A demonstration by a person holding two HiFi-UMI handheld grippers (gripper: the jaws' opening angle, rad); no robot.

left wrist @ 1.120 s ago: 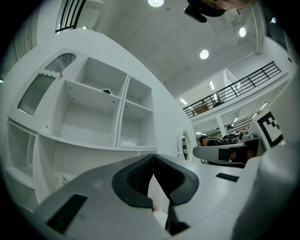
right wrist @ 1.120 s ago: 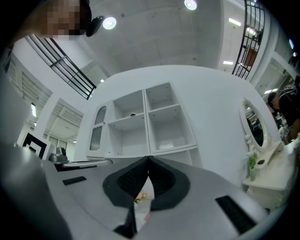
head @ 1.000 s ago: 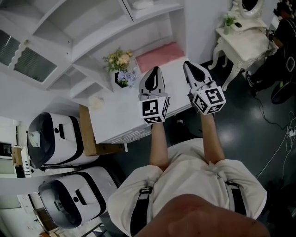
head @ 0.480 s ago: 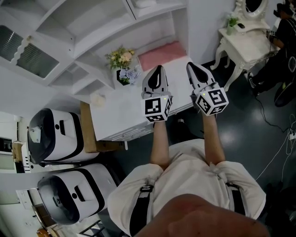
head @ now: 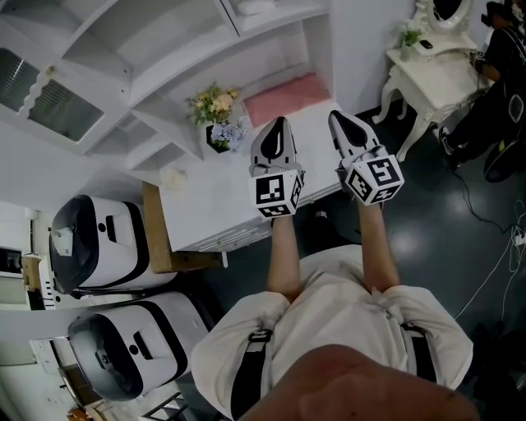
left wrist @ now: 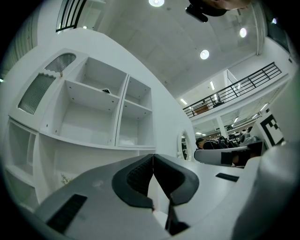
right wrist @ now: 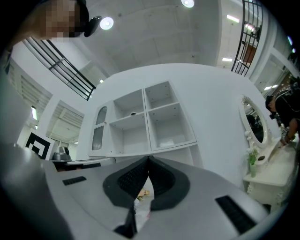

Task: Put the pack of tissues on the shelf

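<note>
Pale soft pack of tissues (head: pixel 251 6), as best I can judge, lies in the lower right bay of the white shelf (head: pixel 164 49), at 12 o'clock from both grippers. Below it, on the table (head: pixel 205 205), a pink pad (head: pixel 283 97) and flowers (head: pixel 215 111) at 10 o'clock. Left gripper (head: pixel 279 123) and right gripper (head: pixel 337 117) hover over the table edge, jaws pressed together on nothing. Over the last second they have only drifted slightly, with no reach and no opening. Placement looks finished, if that pack is the tissues.
</note>
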